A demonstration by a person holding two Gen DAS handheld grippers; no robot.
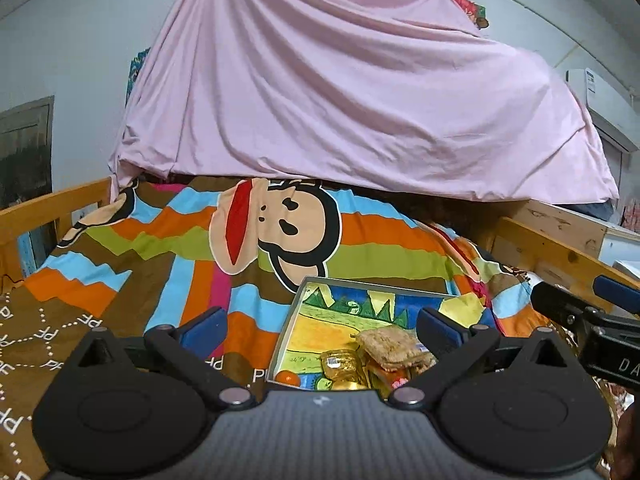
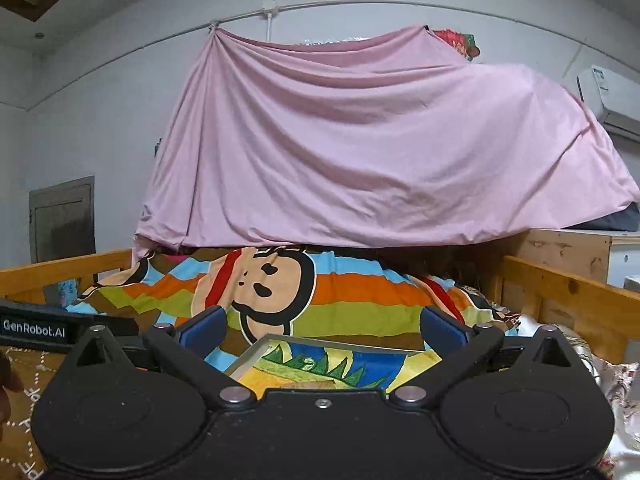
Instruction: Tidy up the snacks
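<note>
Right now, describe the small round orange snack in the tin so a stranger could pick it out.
Start at the striped cartoon-monkey bedspread and find the shallow metal tin with a colourful drawn landscape inside. The small round orange snack sits in its near left corner, left of the gold-foil packets and the brown grainy bar. It alone is round and plain orange.

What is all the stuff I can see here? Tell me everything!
tin box: 1, cartoon-painted inside, on the bedspread
brown packet: 1, tan, in the tin
gold tubs: a few, shiny, in the tin
orange ball: 1, tin's near corner
bedspread: 1, striped with monkey face, on the bed
pink sheet: 1, draped behind
bed rail: wooden, both sides
air conditioner: 1, white, wall at right
left gripper: jaws open, empty
right gripper: jaws open, empty
</note>
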